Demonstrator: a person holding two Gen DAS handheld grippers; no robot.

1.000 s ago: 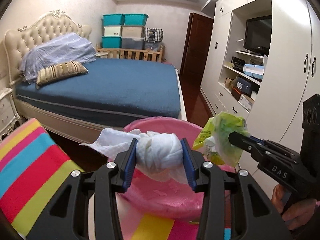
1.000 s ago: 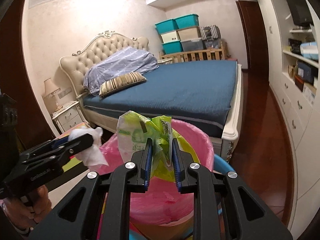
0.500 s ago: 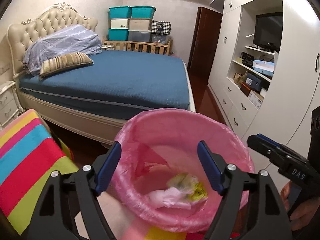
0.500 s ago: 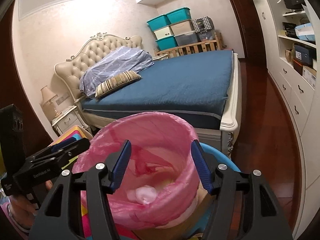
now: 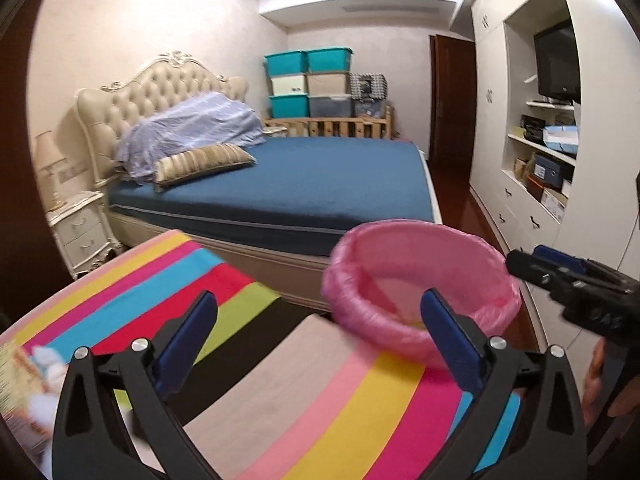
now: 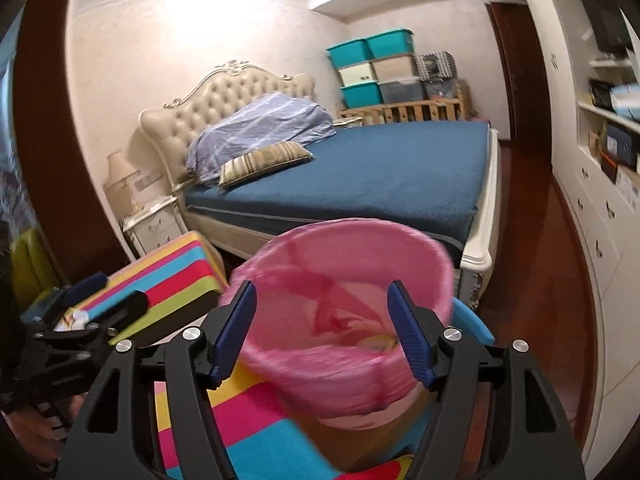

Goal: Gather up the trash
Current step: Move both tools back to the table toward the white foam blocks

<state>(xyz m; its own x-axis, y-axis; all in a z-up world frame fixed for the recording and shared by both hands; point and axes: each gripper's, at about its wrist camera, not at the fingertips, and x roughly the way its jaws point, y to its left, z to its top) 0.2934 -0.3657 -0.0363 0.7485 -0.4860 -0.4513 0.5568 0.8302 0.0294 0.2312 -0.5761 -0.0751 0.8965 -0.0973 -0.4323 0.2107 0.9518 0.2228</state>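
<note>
A bin lined with a pink bag (image 5: 360, 280) stands at the edge of a striped tabletop (image 5: 320, 400). My left gripper (image 5: 320, 344) hovers over the stripes to the left of the bin; its jaws are opening wide, with nothing between them. My right gripper (image 6: 322, 334) faces the pink bin (image 6: 320, 380), and its jaws are also opening, empty. A yellow-green wrapper (image 6: 378, 342) lies inside the bin. Some blurred white bits (image 6: 76, 320) lie on the stripes behind the left gripper (image 6: 116, 292). The right gripper (image 5: 528, 258) shows beside the bin's right rim.
A bed with a blue cover (image 5: 300, 184) fills the room behind the bin. White cupboards and shelves (image 5: 532, 184) line the right wall, with dark wooden floor (image 6: 540, 280) between. A nightstand (image 5: 80, 232) stands at the left, and a hand (image 5: 596, 384) holds the right gripper.
The left gripper let go of a white tissue wad and the right a green wrapper; both landed in the bin. Both jaws widened, and the left gripper swung left over the stripes.
</note>
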